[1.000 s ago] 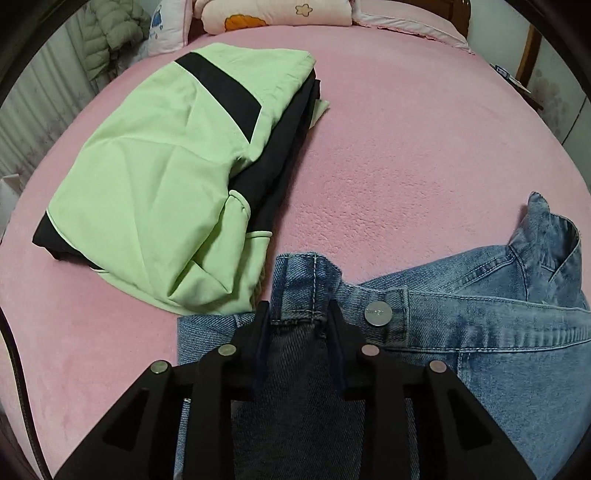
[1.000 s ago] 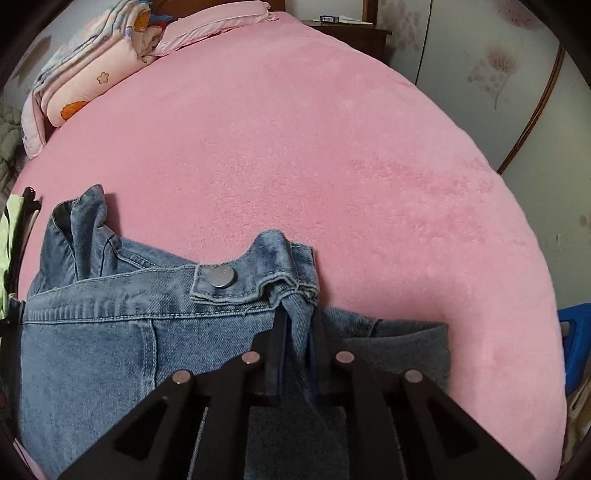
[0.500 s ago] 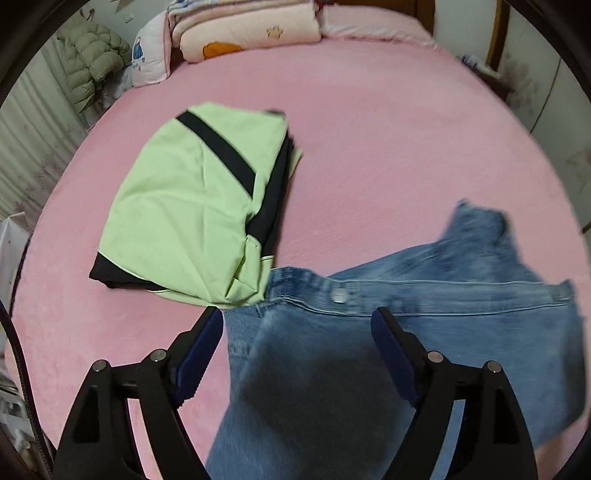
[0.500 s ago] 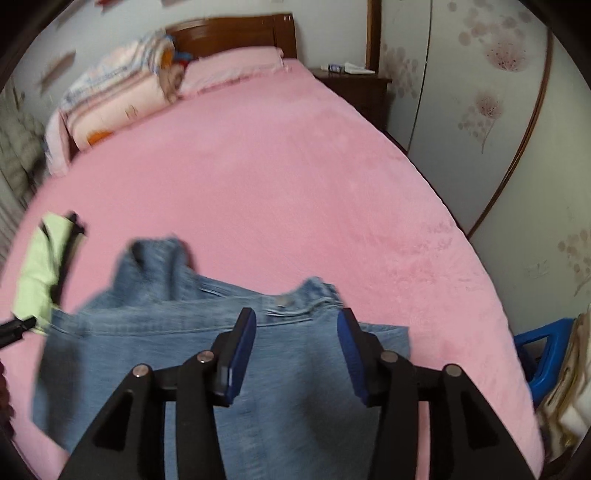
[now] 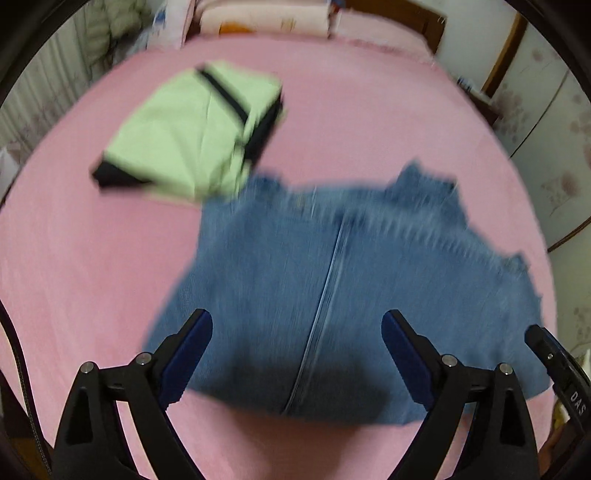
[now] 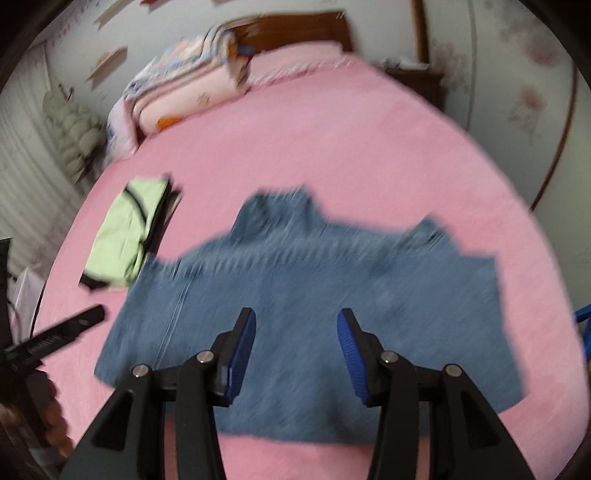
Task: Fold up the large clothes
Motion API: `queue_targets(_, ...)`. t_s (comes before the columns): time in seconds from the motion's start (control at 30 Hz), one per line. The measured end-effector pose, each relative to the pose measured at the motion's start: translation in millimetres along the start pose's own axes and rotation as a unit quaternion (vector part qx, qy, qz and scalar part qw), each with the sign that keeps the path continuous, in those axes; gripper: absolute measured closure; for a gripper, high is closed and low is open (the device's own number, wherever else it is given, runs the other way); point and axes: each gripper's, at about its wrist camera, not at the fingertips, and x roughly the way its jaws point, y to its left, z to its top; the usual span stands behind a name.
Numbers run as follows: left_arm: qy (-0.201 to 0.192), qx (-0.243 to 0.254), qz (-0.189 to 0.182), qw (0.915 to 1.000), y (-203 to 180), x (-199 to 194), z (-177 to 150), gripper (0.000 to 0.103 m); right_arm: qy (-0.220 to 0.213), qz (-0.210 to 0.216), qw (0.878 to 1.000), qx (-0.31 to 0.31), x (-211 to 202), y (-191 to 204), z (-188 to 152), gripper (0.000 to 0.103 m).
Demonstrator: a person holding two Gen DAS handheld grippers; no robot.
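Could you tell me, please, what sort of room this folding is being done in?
Most likely a bedroom: the jeans lie on a bed with a pink cover, folded quilts sit against a wooden headboard, and a nightstand stands beside it.

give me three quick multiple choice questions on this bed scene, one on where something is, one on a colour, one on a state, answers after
1. Where does the green garment lie relative to the denim garment, seen from the left wrist?
A. up and to the left of it
B. under it
C. to its right

2. What colour is the bed cover?
A. white
B. pink
C. grey

3. How do the left gripper and right gripper stand?
A. both shut on denim
B. one open, one shut
C. both open, holding nothing

Answers: 1 A, it sits beyond the denim's upper left corner. 2 B, pink surrounds both garments. 3 C, each pair of blue pads is spread apart over the denim.
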Motion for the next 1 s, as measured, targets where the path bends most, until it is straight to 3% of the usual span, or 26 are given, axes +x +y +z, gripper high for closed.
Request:
queue_targets(0.1,0.034,-0.004,0.032,0.9989,11.4,35.7,-25.2,0.011,0.034,0.009,0.999,-0.037,38.0,15.4,-32.6,0.063)
queue_targets(0.17,0.04,-0.002,0.048,0.998,20.8,48.6,-34.5,0.011,0.058,0.004,0.996,-0.064,58.7,19.7,-50.4,0.078)
queue_targets(0.2,0.036,0.001,0.05,0.9981,24.7,51.3,-37.4,0.011,0.072,-0.005,0.995,-0.076,70.7,18.1,-58.9,0.079)
queue_targets(0.33,0.016,0.026,0.083,0.9961,37.4,52.3,-41.7,0.011,0.052,-0.032,0.995,-0.08,65.5,-8.3,-62.7,0.103)
queue_targets(0.43,0.015,0.019,0.099,0.9948,55.4,54.9,-40.2,0.01,0.036,-0.083,0.994,-0.065,50.4,-48.3,-60.3,0.103)
queue_targets(0.5,0.019,0.005,0.104,0.9944,69.4,56.8,-40.6,0.005,0.035,-0.139,0.988,-0.055,40.6,-77.7,-59.7,0.103)
queue_targets(0.53,0.023,-0.004,0.099,0.9948,76.6,57.4,-40.0,0.005,0.034,-0.135,0.989,-0.046,35.7,-92.0,-60.2,0.103)
queue_targets(0.63,0.032,-0.03,0.1,0.994,94.1,61.1,-42.3,0.005,0.036,-0.197,0.979,-0.033,23.5,-129.1,-63.8,0.103)
queue_targets(0.73,0.037,-0.046,0.087,0.9945,103.2,62.4,-43.8,0.005,0.035,-0.182,0.983,-0.006,14.6,-151.3,-63.8,0.103)
queue_targets(0.87,0.036,-0.039,0.097,0.9938,99.6,61.2,-41.7,0.005,0.042,-0.204,0.978,-0.02,19.1,-139.2,-60.9,0.1)
queue_targets(1.0,0.044,-0.051,0.09,0.9936,92.2,52.2,-37.7,0.005,0.044,-0.192,0.98,0.006,16.1,-134.7,-53.8,0.096)
